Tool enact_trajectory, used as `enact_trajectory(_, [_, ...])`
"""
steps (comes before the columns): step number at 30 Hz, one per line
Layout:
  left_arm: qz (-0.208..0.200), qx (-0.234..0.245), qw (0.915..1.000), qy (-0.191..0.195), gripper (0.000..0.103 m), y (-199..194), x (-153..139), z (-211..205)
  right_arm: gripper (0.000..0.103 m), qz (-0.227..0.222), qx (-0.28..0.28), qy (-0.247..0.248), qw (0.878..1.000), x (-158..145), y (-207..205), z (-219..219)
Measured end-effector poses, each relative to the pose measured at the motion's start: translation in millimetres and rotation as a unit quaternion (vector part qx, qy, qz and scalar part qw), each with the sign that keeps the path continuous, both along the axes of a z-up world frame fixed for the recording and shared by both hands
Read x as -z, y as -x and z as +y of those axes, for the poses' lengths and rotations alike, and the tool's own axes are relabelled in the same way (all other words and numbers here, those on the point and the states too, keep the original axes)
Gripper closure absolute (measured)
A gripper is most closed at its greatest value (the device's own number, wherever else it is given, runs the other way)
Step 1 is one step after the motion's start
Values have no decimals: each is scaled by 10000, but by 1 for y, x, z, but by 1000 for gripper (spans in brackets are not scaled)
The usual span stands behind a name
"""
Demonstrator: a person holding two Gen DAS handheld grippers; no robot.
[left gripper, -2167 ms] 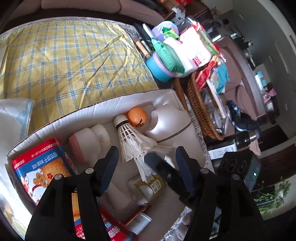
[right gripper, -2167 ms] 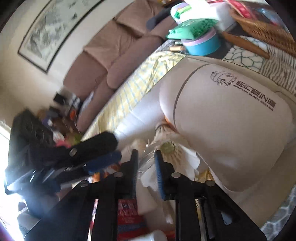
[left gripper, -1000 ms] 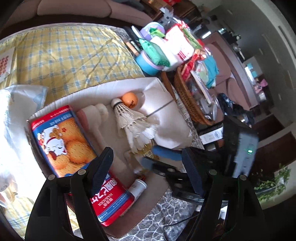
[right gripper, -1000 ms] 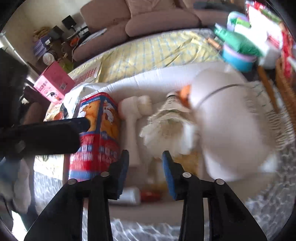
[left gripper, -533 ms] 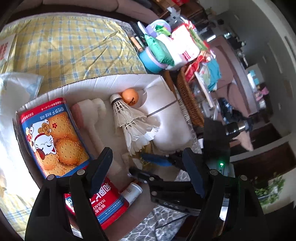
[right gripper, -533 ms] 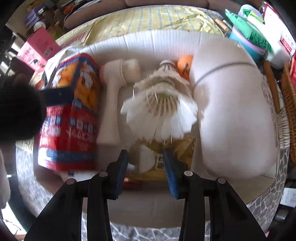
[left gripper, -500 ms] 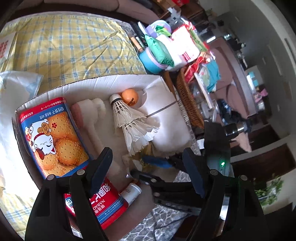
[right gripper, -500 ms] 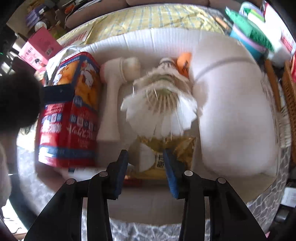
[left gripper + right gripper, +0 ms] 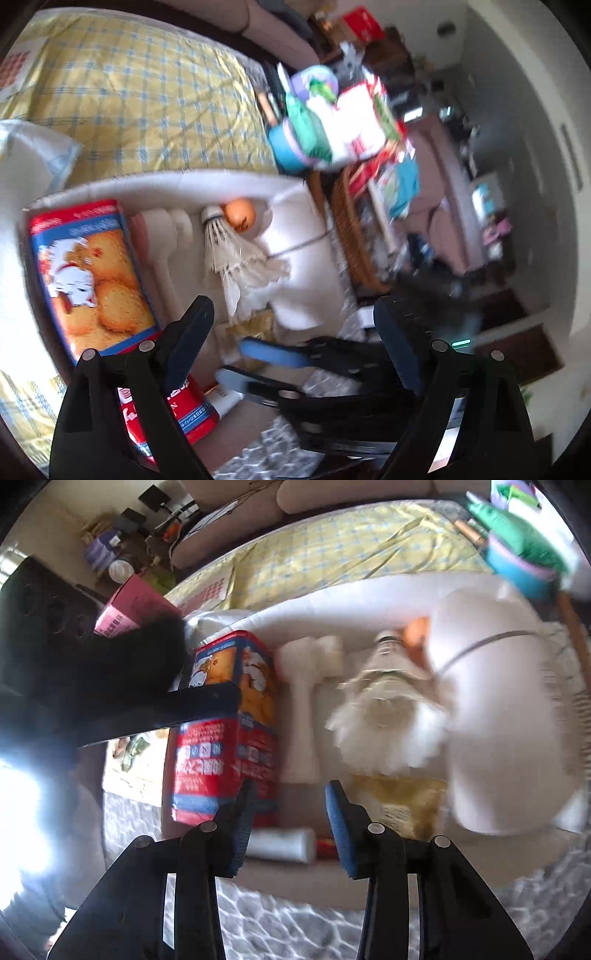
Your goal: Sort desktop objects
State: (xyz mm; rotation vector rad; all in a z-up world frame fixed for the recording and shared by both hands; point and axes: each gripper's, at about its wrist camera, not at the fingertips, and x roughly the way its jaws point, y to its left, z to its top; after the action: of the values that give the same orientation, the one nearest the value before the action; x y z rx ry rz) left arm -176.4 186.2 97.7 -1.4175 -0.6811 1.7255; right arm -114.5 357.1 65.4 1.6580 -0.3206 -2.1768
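The white cardboard box (image 9: 122, 184) sits on the table with the sorted things lying in it: red-and-blue biscuit tin (image 9: 92, 273) at one end, white brush (image 9: 162, 236) beside it, then the shuttlecock (image 9: 236, 258) with the orange ball (image 9: 240, 213) at its cork, and the big white bottle (image 9: 306, 254) at the far end. Since half a second ago both cameras have pulled back a touch and everything smears with motion. The right gripper (image 9: 291, 823) has opened a little wider, empty, poised above the small white tube (image 9: 280, 845). The left gripper (image 9: 291, 332) is spread wide, holding nothing. Under the box, a grey pebble-pattern cover (image 9: 295, 923); beyond, a yellow checked cloth (image 9: 140, 96), a wicker basket (image 9: 351, 240), a brown sofa (image 9: 332, 494).
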Motion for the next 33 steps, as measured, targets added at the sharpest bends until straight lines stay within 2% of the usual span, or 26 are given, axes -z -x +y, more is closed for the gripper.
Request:
enact_trajectory(4, [56, -216, 9995, -206, 16, 10, -13, -23, 62, -22, 194, -133, 9997, 14, 16, -3])
enact_trajectory(6, [107, -231, 9994, -221, 16, 13, -18, -29, 55, 4, 210, -288, 9994, 19, 22, -6])
enact_trajectory(8, [128, -209, 9995, -212, 16, 14, -19, -31, 49, -185, 254, -379, 9988, 27, 25, -7])
enact_trajectory(12, [91, -120, 9997, -187, 16, 11, -14, -31, 49, -362, 228, -311, 9986, 26, 17, -1])
enact_trajectory(15, [68, -56, 9998, -155, 16, 7, -9, -30, 47, -50, 259, -74, 9996, -2, 5, 9])
enact_trajectory(18, [27, -74, 9999, -149, 16, 6, -4, -30, 47, 502, 450, 242, 9974, -35, -4, 25])
enact_trajectory(21, [-18, -133, 9997, -194, 16, 4, -4, -33, 42, 1115, 736, 242, 9907, -61, 7, 34])
enact_trajectory(24, [114, -123, 9997, -150, 16, -4, -13, -39, 42, 1360, 830, -101, 9872, -59, 30, 22])
enact_trajectory(27, [366, -91, 9993, -71, 16, -14, -28, -57, 43, 726, 848, -390, 9930, -29, 43, 11])
enact_trajectory(28, [509, -91, 9987, -9, 15, -18, -35, -66, 46, 738, 854, -410, 9928, -25, 40, 9])
enact_trajectory(30, [894, -136, 9957, 193, 12, -27, -49, -95, 46, 1085, 911, -365, 9892, -36, 25, 7])
enact_trajectory(32, [1160, -311, 9919, 405, 3, -34, -57, -125, 46, 1377, 905, -325, 9858, -51, 8, 2])
enact_trajectory(33, [1248, -417, 9901, 480, 1, -37, -59, -143, 45, 1543, 861, -261, 9839, -60, -1, -3])
